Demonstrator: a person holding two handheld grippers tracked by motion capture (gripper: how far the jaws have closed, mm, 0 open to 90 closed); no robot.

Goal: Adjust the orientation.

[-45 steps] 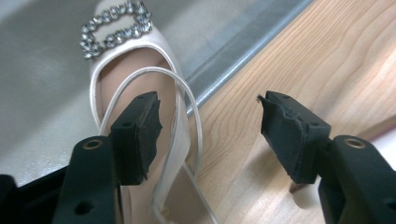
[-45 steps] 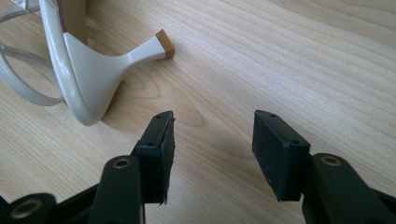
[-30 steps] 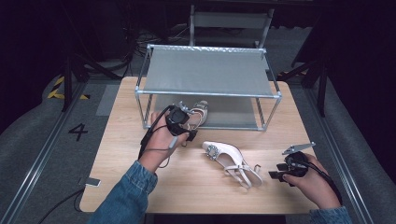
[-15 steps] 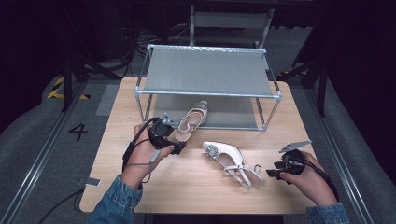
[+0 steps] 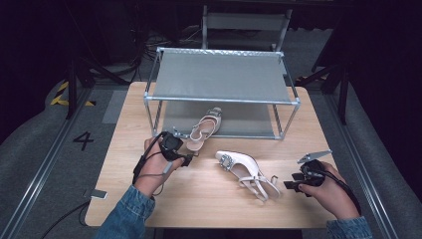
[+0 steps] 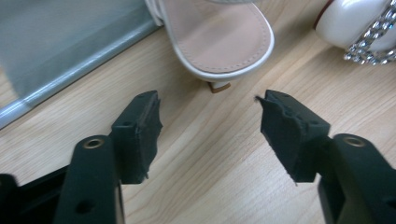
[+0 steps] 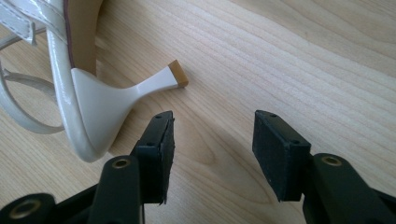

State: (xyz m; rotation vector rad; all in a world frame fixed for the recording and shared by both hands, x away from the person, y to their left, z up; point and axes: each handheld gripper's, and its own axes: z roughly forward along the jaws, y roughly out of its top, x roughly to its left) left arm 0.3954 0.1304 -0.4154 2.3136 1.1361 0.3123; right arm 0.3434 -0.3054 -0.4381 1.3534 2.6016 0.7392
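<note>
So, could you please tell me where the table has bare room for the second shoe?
The rack's top shelf is bare, as is the lower shelf right of the standing shoe. The table's left strip is free. The front middle is crowded by the lying shoe.

Rack: grey two-shelf metal frame (image 5: 221,74) at the table's far side
Table: light wood (image 5: 199,199)
Floor: a "4" marking (image 5: 83,140)

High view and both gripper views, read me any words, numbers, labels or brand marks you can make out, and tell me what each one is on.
"4": painted in black on the grey floor left of the table.
Yellow and black hazard stripes on the floor farther back: a marking, no text.
Shoe on the rack's lower shelf, shoe lying on the table, left gripper, right gripper: no readable brand or label.
</note>
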